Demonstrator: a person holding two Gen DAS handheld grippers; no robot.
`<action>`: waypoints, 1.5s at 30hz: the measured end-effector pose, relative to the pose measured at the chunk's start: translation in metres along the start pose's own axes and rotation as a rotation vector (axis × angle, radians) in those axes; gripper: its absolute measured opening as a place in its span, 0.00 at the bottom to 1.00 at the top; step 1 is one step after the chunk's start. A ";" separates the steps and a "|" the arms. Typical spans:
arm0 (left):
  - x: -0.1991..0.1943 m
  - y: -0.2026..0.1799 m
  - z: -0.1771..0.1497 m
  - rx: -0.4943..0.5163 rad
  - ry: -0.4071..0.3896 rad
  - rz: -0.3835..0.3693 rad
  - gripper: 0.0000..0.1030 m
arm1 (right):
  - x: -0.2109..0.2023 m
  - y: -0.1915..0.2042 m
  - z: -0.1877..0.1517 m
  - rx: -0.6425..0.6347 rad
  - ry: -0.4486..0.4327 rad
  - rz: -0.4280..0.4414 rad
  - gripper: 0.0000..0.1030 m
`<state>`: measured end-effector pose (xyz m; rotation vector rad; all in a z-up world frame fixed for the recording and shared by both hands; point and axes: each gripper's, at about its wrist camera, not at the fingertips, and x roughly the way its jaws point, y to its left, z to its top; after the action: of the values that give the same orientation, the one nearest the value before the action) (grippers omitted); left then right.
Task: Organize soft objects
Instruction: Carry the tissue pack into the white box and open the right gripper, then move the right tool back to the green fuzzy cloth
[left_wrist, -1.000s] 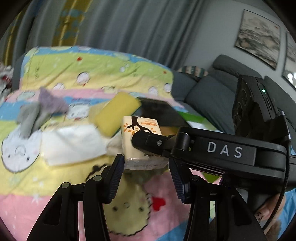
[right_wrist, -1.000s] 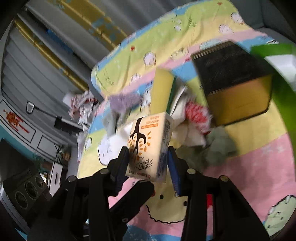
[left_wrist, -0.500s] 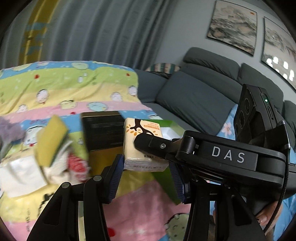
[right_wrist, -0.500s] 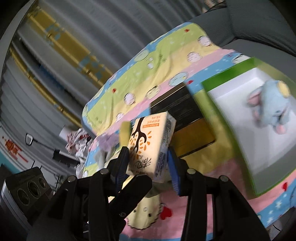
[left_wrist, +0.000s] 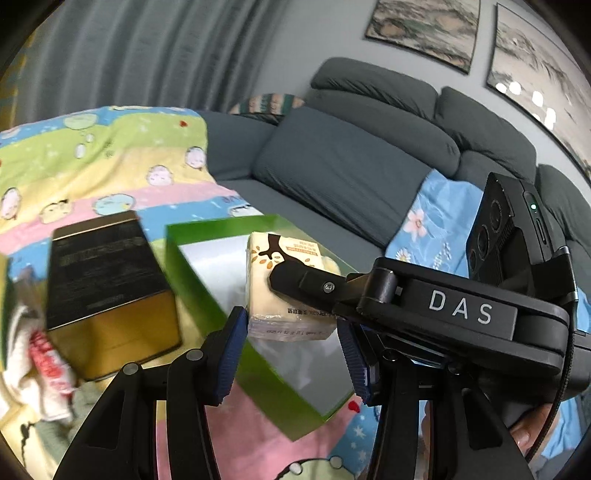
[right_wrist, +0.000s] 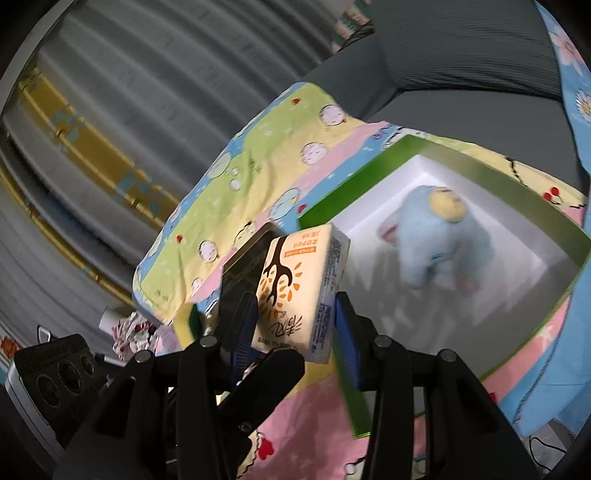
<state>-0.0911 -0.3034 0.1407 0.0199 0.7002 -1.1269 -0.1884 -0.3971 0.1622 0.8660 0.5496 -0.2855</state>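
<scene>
Pinching a tissue pack (right_wrist: 301, 291) across its sides, the right gripper (right_wrist: 295, 332) holds it in the air above the near rim of the green box (right_wrist: 546, 206); the left gripper (left_wrist: 291, 347) has the same pack between its pads, which lie against the pack's two sides. Inside the box's white interior a blue plush elephant (right_wrist: 436, 240) lies toward the far corner; a black-and-gold tin (left_wrist: 107, 280) sits just beside the box on the cartoon blanket (left_wrist: 110, 155), which covers a grey sofa (left_wrist: 351, 162).

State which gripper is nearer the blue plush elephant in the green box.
Right. The right gripper, shut on the tissue pack, is at the green box beside the plush elephant; the left gripper is behind it.
</scene>
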 end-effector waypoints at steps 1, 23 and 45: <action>0.004 -0.002 0.001 0.003 0.006 -0.006 0.50 | 0.000 -0.004 0.002 0.012 -0.004 0.000 0.41; 0.038 0.005 -0.004 -0.094 0.098 -0.081 0.50 | -0.001 -0.026 0.005 0.060 -0.055 -0.119 0.57; -0.106 0.093 -0.051 -0.332 -0.068 0.183 0.68 | 0.000 0.026 -0.012 -0.109 -0.123 -0.100 0.89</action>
<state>-0.0649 -0.1565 0.1249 -0.2310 0.8008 -0.8229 -0.1806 -0.3716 0.1721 0.7116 0.4901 -0.3931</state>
